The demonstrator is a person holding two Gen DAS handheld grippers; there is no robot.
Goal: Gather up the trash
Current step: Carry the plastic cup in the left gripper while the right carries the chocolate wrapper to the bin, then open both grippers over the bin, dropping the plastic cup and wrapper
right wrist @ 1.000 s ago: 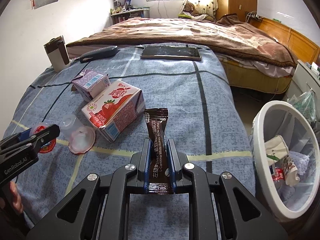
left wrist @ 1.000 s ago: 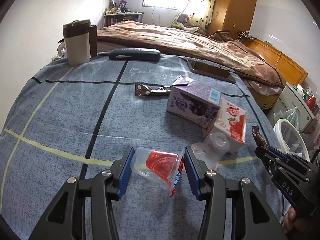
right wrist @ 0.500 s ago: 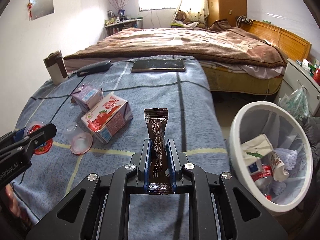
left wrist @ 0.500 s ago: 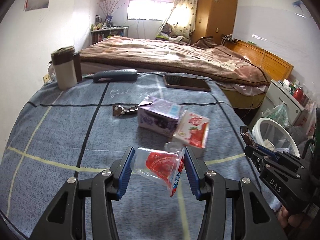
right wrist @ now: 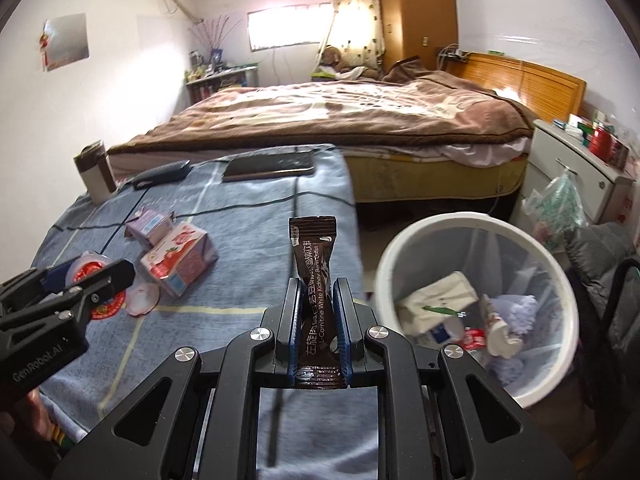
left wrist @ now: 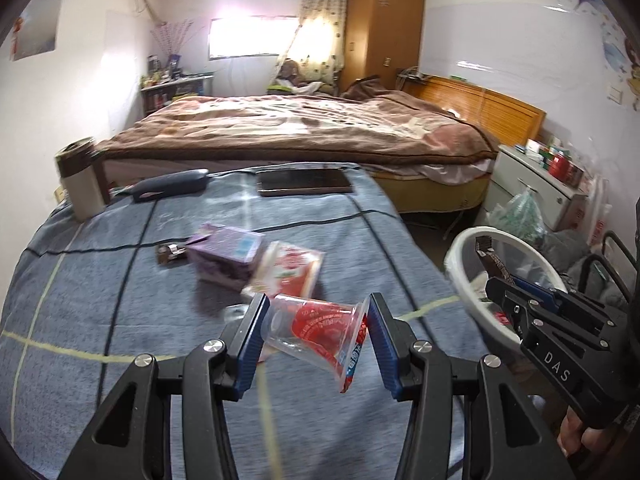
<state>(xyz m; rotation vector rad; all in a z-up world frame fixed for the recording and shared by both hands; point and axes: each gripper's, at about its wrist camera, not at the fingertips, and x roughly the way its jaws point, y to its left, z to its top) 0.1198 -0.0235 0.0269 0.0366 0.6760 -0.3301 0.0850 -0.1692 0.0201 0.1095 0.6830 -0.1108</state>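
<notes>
Two pieces of trash are in hand above the grey-blue checked bedspread (right wrist: pixel 248 216), with the round white wastebasket (right wrist: pixel 472 224) beside the bed at the right. The left gripper (left wrist: pixel 316 330) clamps a clear plastic cup with a red label (left wrist: pixel 320 334) sideways; tilted so, it could squirm out short of the basket. The right gripper (right wrist: pixel 318 320), closed tight, pinches a dark brown coffee sachet (right wrist: pixel 314 264) upright; light, it might flutter past the rim.

Blue bed (right wrist: pixel 248 240) with litter

Two cartons (right wrist: pixel 180 258), a lid (right wrist: pixel 142 304) mid-bed; phone (right wrist: pixel 270 166), case (right wrist: pixel 162 174), tumbler (right wrist: pixel 94 178) along far edge.
</notes>
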